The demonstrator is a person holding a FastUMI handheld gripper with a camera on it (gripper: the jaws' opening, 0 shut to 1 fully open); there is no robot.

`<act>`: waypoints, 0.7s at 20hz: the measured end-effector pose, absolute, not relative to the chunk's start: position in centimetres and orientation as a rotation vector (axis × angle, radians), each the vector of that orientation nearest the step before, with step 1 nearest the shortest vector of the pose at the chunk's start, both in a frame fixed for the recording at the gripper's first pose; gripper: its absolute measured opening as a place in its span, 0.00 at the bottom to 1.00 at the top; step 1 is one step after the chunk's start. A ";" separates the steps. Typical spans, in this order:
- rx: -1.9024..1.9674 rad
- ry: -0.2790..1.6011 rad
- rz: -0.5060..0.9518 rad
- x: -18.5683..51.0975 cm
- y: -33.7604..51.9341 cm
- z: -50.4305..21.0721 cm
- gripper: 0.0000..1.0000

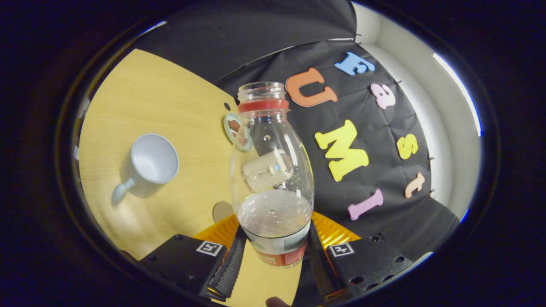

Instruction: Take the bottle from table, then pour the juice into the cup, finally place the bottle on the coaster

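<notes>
A clear plastic bottle [273, 179] with a red neck ring and no cap stands between my fingers, and my gripper [273, 256] is shut on its lower, labelled part. Clear liquid fills only its lower part. The bottle is lifted off the wooden table [170, 106] and the whole scene looks tilted. A pale blue cup [152, 160] with a handle sits on the table to the left of the bottle, its mouth open toward me. A round coaster [236, 130] with a pale green rim lies beyond the bottle, partly hidden behind its shoulder.
The booth's black cloth wall [375, 170] hangs behind and to the right of the bottle. A small round disc [222, 211] lies on the table beside the left finger. The table's far edge runs just beyond the coaster.
</notes>
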State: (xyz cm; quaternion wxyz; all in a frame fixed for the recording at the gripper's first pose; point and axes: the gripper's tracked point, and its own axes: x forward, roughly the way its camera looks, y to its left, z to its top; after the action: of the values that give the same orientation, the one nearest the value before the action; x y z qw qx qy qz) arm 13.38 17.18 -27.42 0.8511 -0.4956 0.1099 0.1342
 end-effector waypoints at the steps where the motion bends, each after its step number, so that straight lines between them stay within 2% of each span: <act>1: -0.986 0.243 0.295 13.3 17.5 -27.3 0.76; 14: -0.328 0.172 0.369 13.6 18.4 -21.3 0.76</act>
State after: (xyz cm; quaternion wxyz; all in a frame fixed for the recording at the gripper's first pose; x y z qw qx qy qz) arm 13.60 18.43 -21.28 0.9660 -0.1623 0.0848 0.1824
